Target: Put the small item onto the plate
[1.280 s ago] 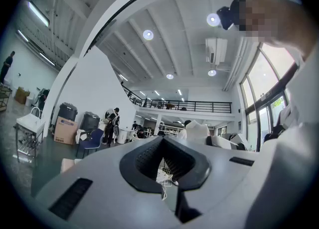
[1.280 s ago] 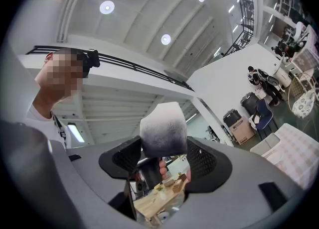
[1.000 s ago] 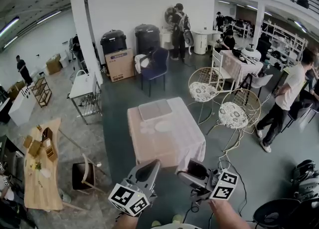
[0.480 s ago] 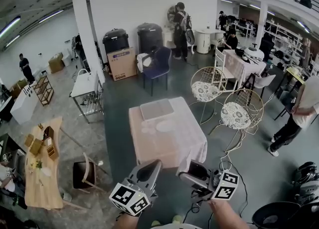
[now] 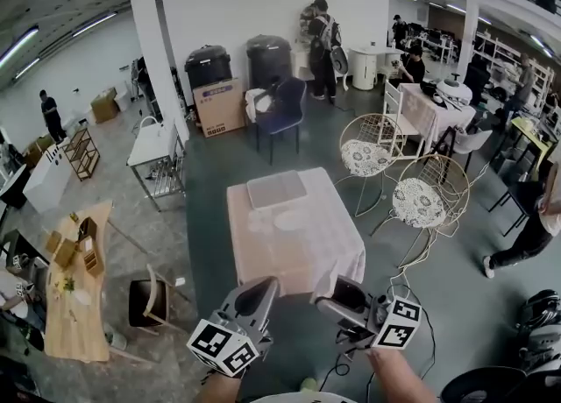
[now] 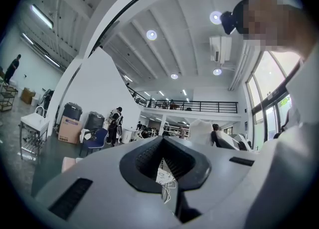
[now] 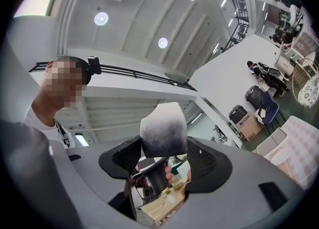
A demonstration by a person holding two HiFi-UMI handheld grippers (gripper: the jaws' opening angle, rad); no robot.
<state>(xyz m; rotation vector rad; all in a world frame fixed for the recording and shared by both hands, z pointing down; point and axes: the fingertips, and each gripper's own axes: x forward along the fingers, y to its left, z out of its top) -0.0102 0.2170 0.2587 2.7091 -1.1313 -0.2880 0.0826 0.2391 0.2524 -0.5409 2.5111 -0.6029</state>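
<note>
A table with a pink cloth [image 5: 307, 257] stands some way ahead of me in the head view. On it lie a pale plate [image 5: 287, 220] and, behind that, a grey tray [image 5: 275, 189]. Both grippers are held low, short of the table. My right gripper [image 5: 337, 300] [image 7: 162, 156] is shut on the small item [image 7: 163, 129], a white-and-grey soft block that sticks out above the jaws. My left gripper [image 5: 261, 294] [image 6: 162, 166] points up and forward, its jaws together with nothing between them.
Two white wire chairs [image 5: 366, 156] [image 5: 417, 201] stand right of the table. A wooden bench with small boxes [image 5: 74, 296] and a low chair [image 5: 149, 302] are to the left. A blue chair [image 5: 285, 105], bins, a cardboard box and several people are farther back.
The head view has shifted slightly and the table sits a little nearer. The person at the right has moved off toward the right edge. Both grippers hold almost the same pose.
</note>
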